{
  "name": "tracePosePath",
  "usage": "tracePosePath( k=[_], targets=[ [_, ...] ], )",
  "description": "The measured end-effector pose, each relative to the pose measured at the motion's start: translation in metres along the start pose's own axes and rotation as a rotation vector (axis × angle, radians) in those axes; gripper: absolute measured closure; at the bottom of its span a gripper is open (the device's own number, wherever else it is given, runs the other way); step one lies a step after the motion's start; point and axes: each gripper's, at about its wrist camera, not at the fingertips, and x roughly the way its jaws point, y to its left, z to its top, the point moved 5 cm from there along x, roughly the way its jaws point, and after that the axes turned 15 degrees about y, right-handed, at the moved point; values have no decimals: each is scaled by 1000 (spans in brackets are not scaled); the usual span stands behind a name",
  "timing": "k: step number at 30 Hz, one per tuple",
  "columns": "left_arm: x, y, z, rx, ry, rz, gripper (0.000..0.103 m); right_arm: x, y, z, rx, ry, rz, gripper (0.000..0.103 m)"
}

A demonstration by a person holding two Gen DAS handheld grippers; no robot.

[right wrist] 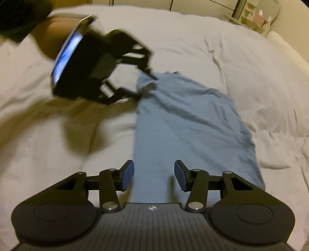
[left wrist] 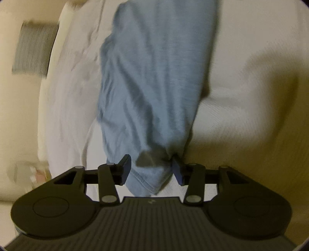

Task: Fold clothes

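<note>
A light blue garment (right wrist: 185,123), folded into a long strip, lies on a white bed (right wrist: 251,63). In the left wrist view the garment (left wrist: 154,81) stretches away from my left gripper (left wrist: 152,170), whose jaws stand apart with the garment's near corner between them. My right gripper (right wrist: 154,174) is open, its fingers apart over the near end of the strip. The right wrist view also shows my left gripper (right wrist: 145,85) at the strip's far left corner, blurred by motion.
The white duvet is wrinkled around the garment. A grey striped object (left wrist: 32,52) sits beyond the bed's edge. A metal pole and shelf items (right wrist: 251,15) stand at the far right corner of the bed.
</note>
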Motion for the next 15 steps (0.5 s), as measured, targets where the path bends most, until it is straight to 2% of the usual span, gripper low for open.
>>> tracePosePath(
  k=[3, 5, 9, 15],
  targets=[
    [2, -11, -4, 73, -56, 49, 59, 13, 26, 4, -31, 41, -69, 46],
    [2, -18, -7, 122, -94, 82, 60, 20, 39, 7, -72, 32, -135, 46],
    [-15, -21, -8, 140, -212, 100, 59, 34, 46, 11, -109, 27, -208, 46],
    [-9, -30, 2, 220, -236, 101, 59, 41, 39, 15, -117, 26, -249, 46]
  ],
)
